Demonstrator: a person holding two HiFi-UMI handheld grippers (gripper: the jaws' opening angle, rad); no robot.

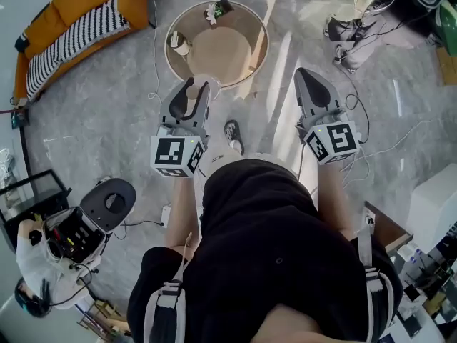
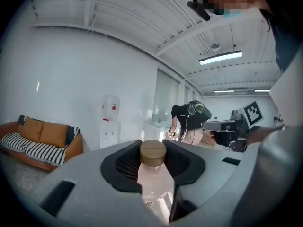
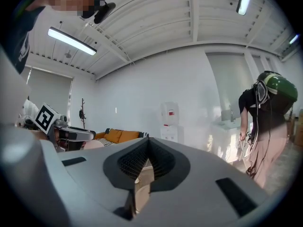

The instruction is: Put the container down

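1. Your left gripper [image 2: 152,148] is clamped on the container [image 2: 152,176], a pale, see-through bottle with a round wooden stopper. The black jaw pads press its sides and the stopper sits out at the jaw tips.
2. In the head view the left gripper [image 1: 193,93] holds the container [image 1: 191,90] in the air in front of you. There it lines up with the near rim of the round table [image 1: 258,28].
3. Your right gripper [image 3: 148,148] has its jaws drawn together with nothing between them; only a thin slit shows below the pads. In the head view the right gripper [image 1: 308,83] hangs well apart from the left, over bare floor [image 1: 107,113].
4. Neither the container nor its stopper shows print that can be read.
5. Each gripper carries a cube [image 1: 175,156] with black-and-white square markers: patterns, not letters.
6. The water dispenser [image 2: 110,122] by the white wall bears a small red label, too small to read.
7. An orange sofa [image 1: 86,6] with a striped cushion stands at the left, and another person [image 3: 267,126] with a backpack stands across the room.
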